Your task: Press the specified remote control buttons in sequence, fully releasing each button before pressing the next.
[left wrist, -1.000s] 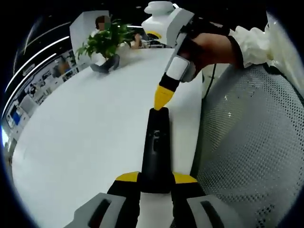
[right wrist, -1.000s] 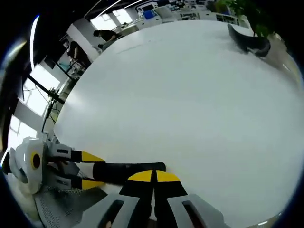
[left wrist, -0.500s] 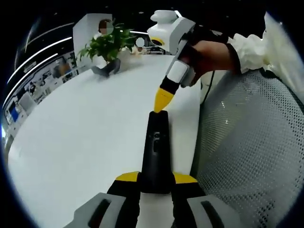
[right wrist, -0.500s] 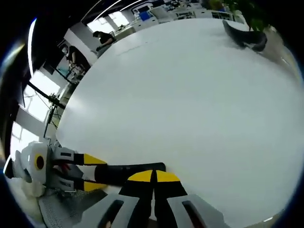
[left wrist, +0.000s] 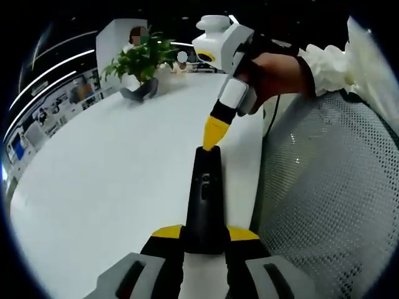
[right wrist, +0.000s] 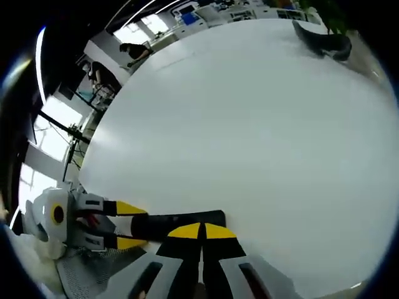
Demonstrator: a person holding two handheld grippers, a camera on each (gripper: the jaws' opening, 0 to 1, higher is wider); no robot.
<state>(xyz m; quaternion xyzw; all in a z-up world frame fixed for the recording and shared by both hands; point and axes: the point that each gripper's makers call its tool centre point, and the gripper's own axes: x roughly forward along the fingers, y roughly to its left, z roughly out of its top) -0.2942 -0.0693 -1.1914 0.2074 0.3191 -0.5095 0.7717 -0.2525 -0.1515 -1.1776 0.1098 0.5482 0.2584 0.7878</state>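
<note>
Since the earlier frame little has shifted: left tool (left wrist: 202, 240) stays clamped on the light, rigid, slippery remote (left wrist: 204, 196) above the bench (left wrist: 112, 180), right tool (left wrist: 212, 132), tips together, touching its 12 o'clock end.

The near end of the black remote control (left wrist: 204, 199) is hidden between the left gripper (left wrist: 204, 232)'s yellow-tipped fingers (left wrist: 167, 232), and its buttons are too small and dark to tell apart. In the right gripper view, the remote's middle passes out of sight behind the right gripper (right wrist: 201, 232)'s closed fingers (right wrist: 184, 231). The potted plant (right wrist: 321, 28) at the far side of the white table (right wrist: 249, 137) is cut off by the edge there, and the shelves beyond the table are too blurred to make out.
</note>
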